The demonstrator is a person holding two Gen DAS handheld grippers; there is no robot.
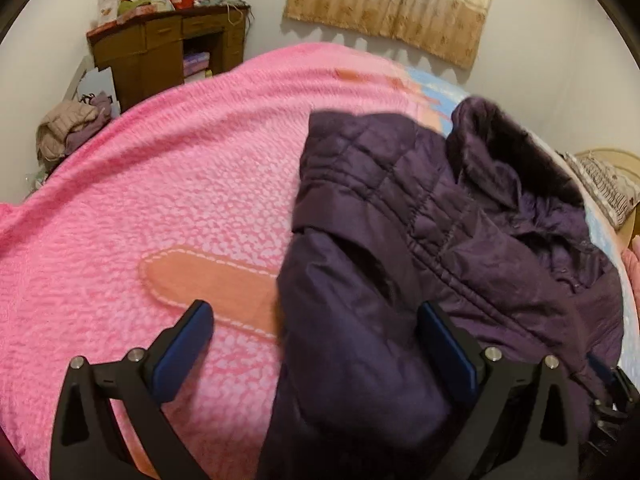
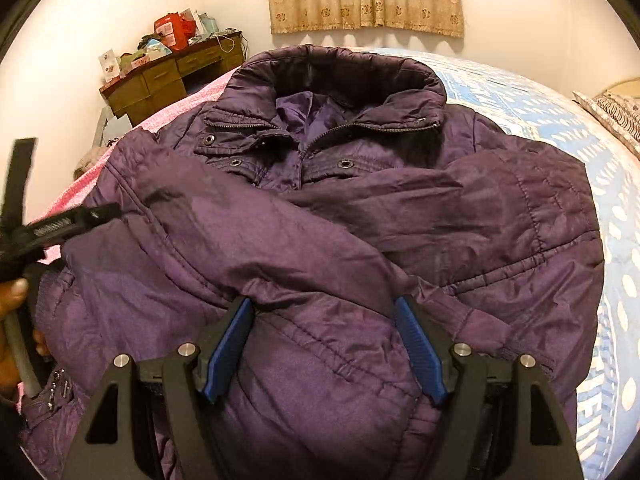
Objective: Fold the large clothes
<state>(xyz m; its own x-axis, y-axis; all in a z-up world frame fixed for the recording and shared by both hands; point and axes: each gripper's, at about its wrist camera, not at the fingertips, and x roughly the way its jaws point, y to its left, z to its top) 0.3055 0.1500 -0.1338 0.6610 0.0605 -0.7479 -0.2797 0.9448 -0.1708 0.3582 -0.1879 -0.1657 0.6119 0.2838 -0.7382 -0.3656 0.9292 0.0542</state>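
Blue pads of the right tool (image 2: 324, 344) stand apart over the lower front of the purple padded jacket (image 2: 320, 208), gripping nothing, though fabric bulges between them. It lies face up on the bed (image 2: 560, 120), both sleeves crossed over its chest. At the jacket's left edge the left tool (image 1: 316, 344) also gapes empty, one pad over the pink blanket (image 1: 160, 200), the other over a sleeve. Risks, as I judge them: a shallow pinch of the slick shell would slip; uneven lifting could spill the crossed sleeves; the left tool might snag blanket with the hem
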